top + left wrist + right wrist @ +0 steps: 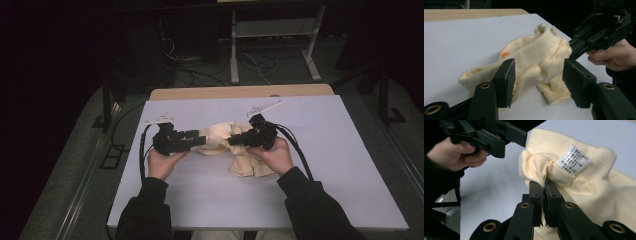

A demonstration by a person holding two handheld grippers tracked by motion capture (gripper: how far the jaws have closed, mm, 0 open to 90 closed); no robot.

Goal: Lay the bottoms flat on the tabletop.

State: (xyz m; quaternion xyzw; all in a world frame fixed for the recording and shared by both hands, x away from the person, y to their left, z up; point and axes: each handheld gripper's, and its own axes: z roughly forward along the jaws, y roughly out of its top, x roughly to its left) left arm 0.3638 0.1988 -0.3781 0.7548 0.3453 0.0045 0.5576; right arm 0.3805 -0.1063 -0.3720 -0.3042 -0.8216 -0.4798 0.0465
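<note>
On the white bench (310, 165), midway between the two hands, lies a crumpled cream garment (541, 60). The right gripper (543, 187) has its jaws pinched tight on a fold just under the ribbed band, beside the sewn-in care label (573, 160). The left gripper (537, 80) stands half open, cloth between its pads (507, 77) but seemingly not pressed. This looks like a regrasp in the middle of spreading or folding; next the left jaws need a fresh hold farther along the band.
</note>
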